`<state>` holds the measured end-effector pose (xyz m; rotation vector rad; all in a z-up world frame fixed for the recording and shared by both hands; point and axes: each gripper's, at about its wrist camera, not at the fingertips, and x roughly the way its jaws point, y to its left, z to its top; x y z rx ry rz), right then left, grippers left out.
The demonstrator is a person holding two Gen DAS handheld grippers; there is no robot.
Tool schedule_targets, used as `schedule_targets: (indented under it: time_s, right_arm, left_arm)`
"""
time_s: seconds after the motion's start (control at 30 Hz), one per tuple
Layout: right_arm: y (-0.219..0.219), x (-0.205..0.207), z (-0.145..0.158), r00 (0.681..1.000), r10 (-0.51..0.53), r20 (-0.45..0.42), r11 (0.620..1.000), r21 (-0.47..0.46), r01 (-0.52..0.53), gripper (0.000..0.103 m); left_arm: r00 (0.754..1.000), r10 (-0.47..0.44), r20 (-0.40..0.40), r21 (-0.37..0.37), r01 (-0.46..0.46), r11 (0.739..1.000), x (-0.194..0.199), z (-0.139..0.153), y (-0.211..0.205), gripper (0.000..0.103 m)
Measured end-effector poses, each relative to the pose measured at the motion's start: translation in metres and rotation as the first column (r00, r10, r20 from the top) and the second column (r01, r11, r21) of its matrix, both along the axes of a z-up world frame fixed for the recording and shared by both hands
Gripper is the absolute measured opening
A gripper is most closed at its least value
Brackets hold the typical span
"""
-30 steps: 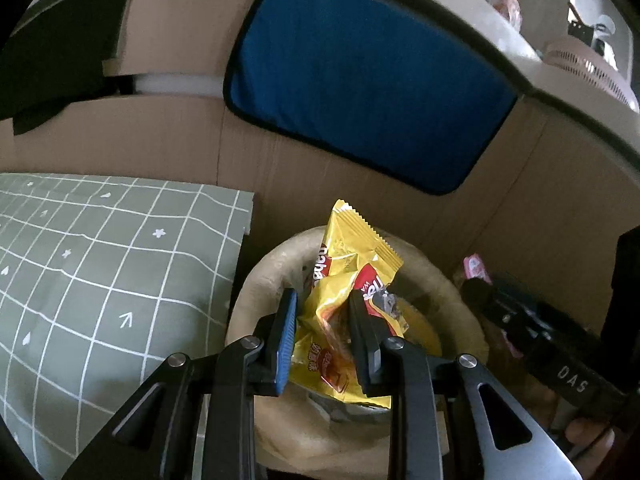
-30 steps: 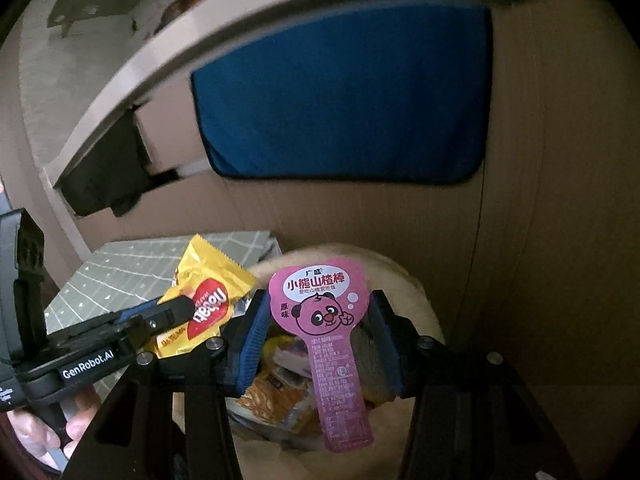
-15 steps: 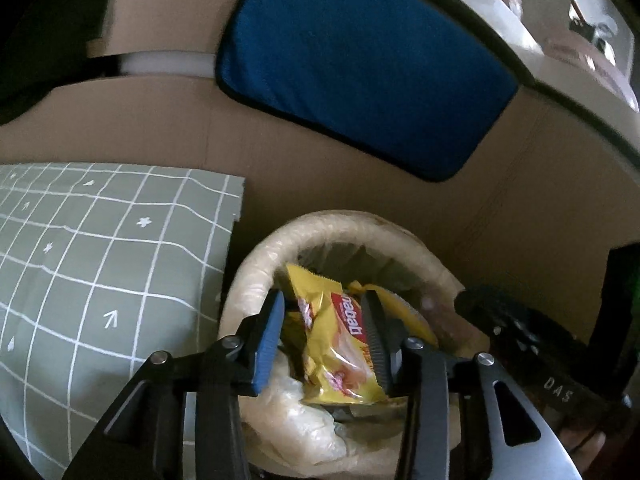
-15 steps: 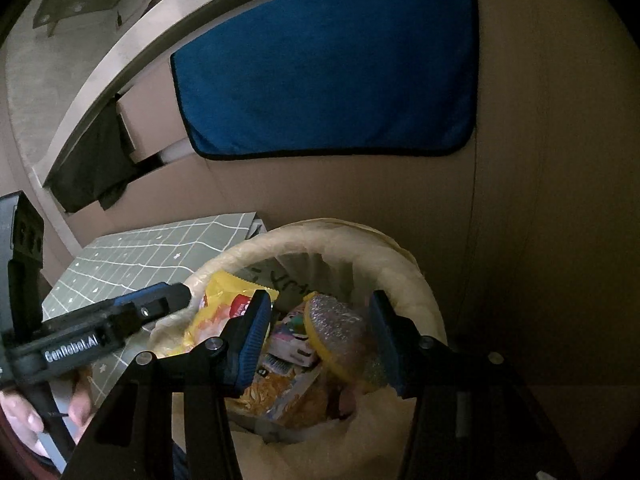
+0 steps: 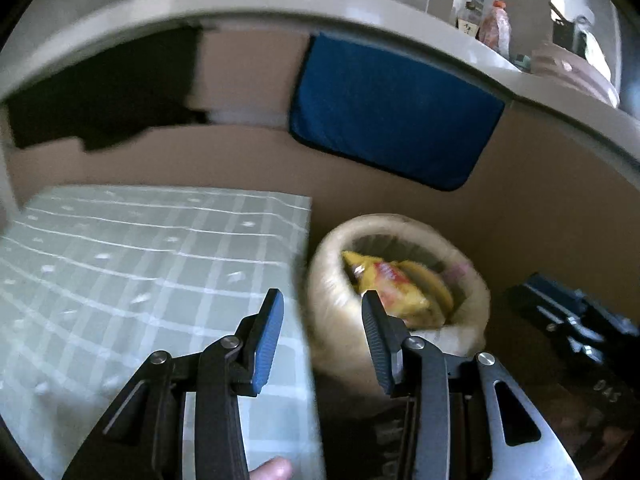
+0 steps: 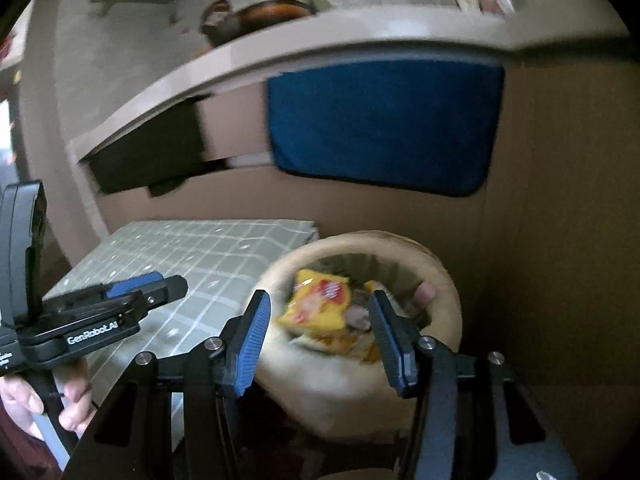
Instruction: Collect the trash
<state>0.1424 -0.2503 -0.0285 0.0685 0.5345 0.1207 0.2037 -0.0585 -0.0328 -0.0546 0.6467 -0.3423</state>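
In the left wrist view, the left gripper [image 5: 322,320] has its jaws spread apart with nothing between them, poised over the edge where a green checked cloth [image 5: 152,264] meets a round bin lined with a pale bag [image 5: 332,292]. The yellow snack packet [image 5: 394,292] lies inside the bin on top of other wrappers; its red logo is too blurred to read here. To the right sits the black body of the right gripper [image 5: 576,320], with the letters "DAS" faintly legible on it upside down. A blue towel [image 5: 396,112] hangs from the counter edge [image 5: 360,16] against brown cardboard, and only this view shows bottles and a pinkish basket on the countertop at far right. In the right wrist view, the right gripper [image 6: 318,320] is likewise wide open and empty, held just in front of the bin [image 6: 444,280], where the yellow packet [image 6: 320,304] rests among the trash beside something pink at the rim. Only this view shows the left gripper [image 6: 160,286] from the side, marked "GenRobot.AI", and the person's hand [image 6: 24,404] on its handle. The towel [image 6: 384,124] and the cloth [image 6: 200,256] appear again.
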Motion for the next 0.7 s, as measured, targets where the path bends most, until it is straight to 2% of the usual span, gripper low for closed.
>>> schedule_targets:
  time_s: [0.13, 0.3, 0.43, 0.53, 0.7]
  right_arm:
    - [0.023, -0.044, 0.005, 1.000, 0.023, 0.009, 1.000, -0.020, -0.023, 0.049]
    - [0.048, -0.089, -0.002, 0.994, 0.112, -0.001, 0.992, 0.054, -0.112, 0.049]
    - [0.078, -0.120, -0.003, 0.986, 0.163, 0.035, 0.986, -0.034, -0.162, 0.049]
    - [0.094, -0.142, 0.002, 0.984, 0.153, 0.096, 0.986, -0.087, -0.145, 0.049]
    - [0.090, -0.153, 0.011, 0.986, 0.093, 0.141, 0.995, -0.054, -0.086, 0.049]
  left_arm:
    - [0.994, 0.072, 0.086, 0.091, -0.079, 0.993, -0.058, 0.015, 0.022, 0.042]
    - [0.983, 0.113, 0.142, 0.119, -0.130, 0.984, -0.113, 0.023, 0.044, 0.042]
    - [0.978, 0.117, 0.174, 0.109, -0.138, 0.984, -0.149, 0.025, 0.052, 0.042]
    - [0.973, 0.108, 0.204, 0.113, -0.133, 0.985, -0.170, 0.027, 0.052, 0.042]
    - [0.963, 0.113, 0.244, 0.130, -0.148, 0.980, -0.190, 0.030, 0.050, 0.042]
